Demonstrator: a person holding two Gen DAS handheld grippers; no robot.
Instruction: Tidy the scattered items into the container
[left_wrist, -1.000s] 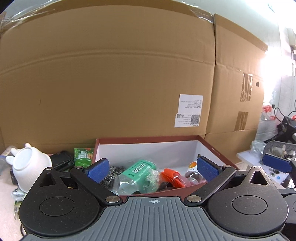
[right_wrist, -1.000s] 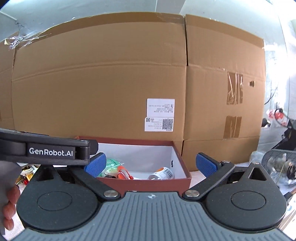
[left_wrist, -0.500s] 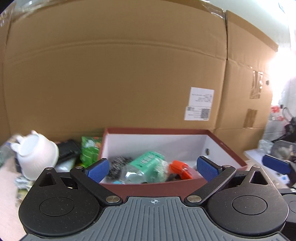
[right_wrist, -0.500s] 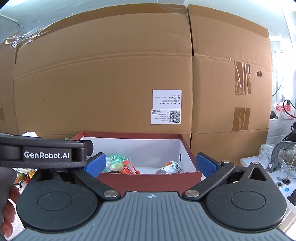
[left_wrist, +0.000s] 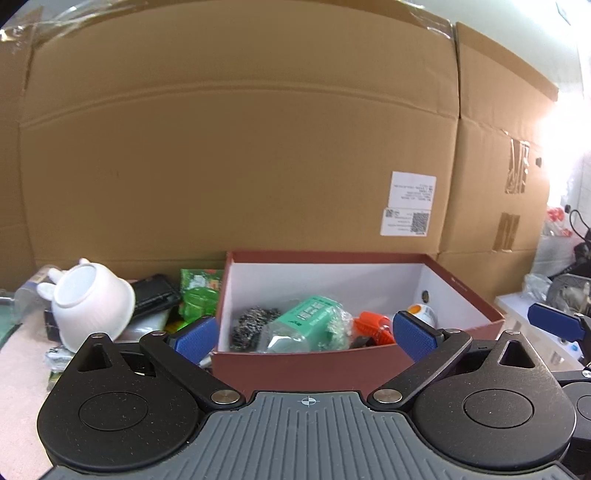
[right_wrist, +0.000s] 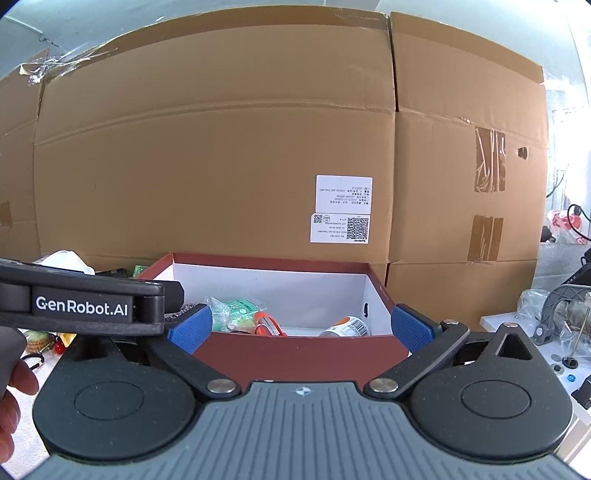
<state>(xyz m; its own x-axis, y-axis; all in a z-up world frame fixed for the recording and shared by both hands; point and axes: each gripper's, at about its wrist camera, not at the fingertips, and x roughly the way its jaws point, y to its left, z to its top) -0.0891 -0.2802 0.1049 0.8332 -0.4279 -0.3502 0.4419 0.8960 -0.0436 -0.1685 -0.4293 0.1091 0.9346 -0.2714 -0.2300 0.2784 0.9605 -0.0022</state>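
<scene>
Your left claw (left_wrist: 303, 334) hangs spread wide and empty in front of the red box (left_wrist: 332, 363), and the right claw (right_wrist: 301, 325) is just as wide and empty, facing the same box from the right. Neither grips anything.

The things left to tidy lie to the left of the box, on the table (left_wrist: 22, 373). From the left claw they sit off to the left and a little ahead: the white bowl (left_wrist: 92, 306) tipped on its side with its base toward you, a black case (left_wrist: 153, 297) behind it, and a green packet (left_wrist: 197, 291) touching the box's left wall. Your left claw is clearly the nearer one; from the right view only a sliver of the bowl shows beyond the left device. I judge the bowl the easiest next pick, and its rim faces away, so swing left and come at it from the side.

Inside the box already lie a green bottle (left_wrist: 306, 325), a steel scourer (left_wrist: 253, 323), an orange piece (left_wrist: 373, 326) and a small labelled can (right_wrist: 345, 326).

Against half a second ago, the left view has turned slightly leftward: the bowl and the packet now sit closer to centre, and the picture is sharper. The right view has hardly changed.
</scene>
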